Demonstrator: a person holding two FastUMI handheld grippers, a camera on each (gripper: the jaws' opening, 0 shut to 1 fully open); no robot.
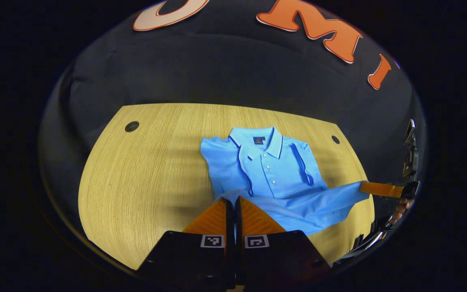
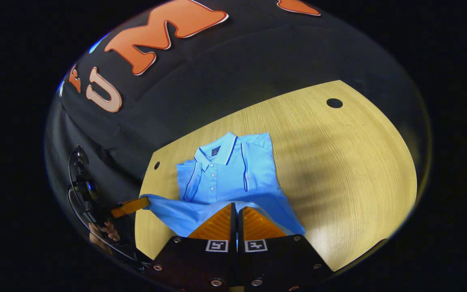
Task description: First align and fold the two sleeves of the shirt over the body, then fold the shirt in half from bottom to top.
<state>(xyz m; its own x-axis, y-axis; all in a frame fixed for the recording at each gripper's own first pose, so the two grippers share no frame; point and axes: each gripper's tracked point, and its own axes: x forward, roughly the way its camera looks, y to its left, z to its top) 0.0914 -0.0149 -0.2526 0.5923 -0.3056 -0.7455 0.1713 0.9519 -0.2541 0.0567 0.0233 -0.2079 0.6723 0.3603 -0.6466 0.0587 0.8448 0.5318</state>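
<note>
Wooden surface point(image 1: 144, 170) is covered by a blue shirt point(image 1: 274, 166); its hem is clamped by left tongs point(image 1: 233, 202) and right tongs point(image 2: 235, 211).

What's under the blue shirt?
The blue shirt lies on the wooden table. Both grippers lift its bottom edge. Whatever lies beneath the flat part is covered.

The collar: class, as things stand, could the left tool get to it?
Probably not at once: the left tool is shut on the shirt hem. The collar lies uncovered beyond, so its path looks free after letting go.
</note>
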